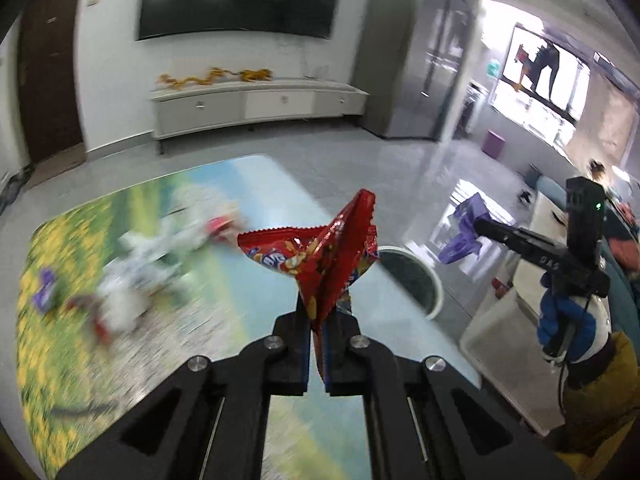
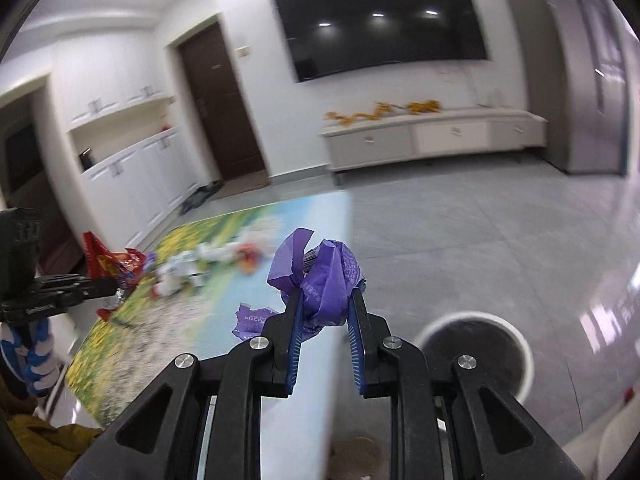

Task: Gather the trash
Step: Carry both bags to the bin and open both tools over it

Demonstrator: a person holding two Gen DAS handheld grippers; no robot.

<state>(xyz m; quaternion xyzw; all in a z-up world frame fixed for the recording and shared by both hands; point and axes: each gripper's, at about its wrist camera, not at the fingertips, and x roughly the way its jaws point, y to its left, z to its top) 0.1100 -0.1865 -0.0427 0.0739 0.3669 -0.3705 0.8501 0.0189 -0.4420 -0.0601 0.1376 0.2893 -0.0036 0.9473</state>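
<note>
The left gripper [image 1: 319,320] has its jaws pressed together on the lower corner of a crumpled red foil snack wrapper [image 1: 320,256], which stands up from the grip and fans out above the table [image 1: 224,304], a rectangular top printed with a yellow-flower meadow and blue sky. The right gripper [image 2: 326,312] has its jaws pinching a bunched purple plastic wrapper [image 2: 320,276], the wad bulging out between and above the blue-padded fingers [image 2: 294,344]; in the left wrist view that same purple wrapper [image 1: 464,236] hangs off the end of the right gripper [image 1: 480,228], held out beyond the table's right edge. On the floor just past that edge stands a round white trash bin with a dark liner [image 2: 476,350], and in the right wrist view it sits to the right of and below the held purple wad. More litter lies on the table: a blurred heap of white crumpled paper and wrappers [image 1: 132,276], a small purple scrap [image 1: 46,288] near the left edge, and a flat purple wrapper piece [image 2: 252,320] just beside the right gripper. A wall-mounted black television [image 2: 380,16] and a long white low cabinet [image 2: 432,136] fill the far wall.
</note>
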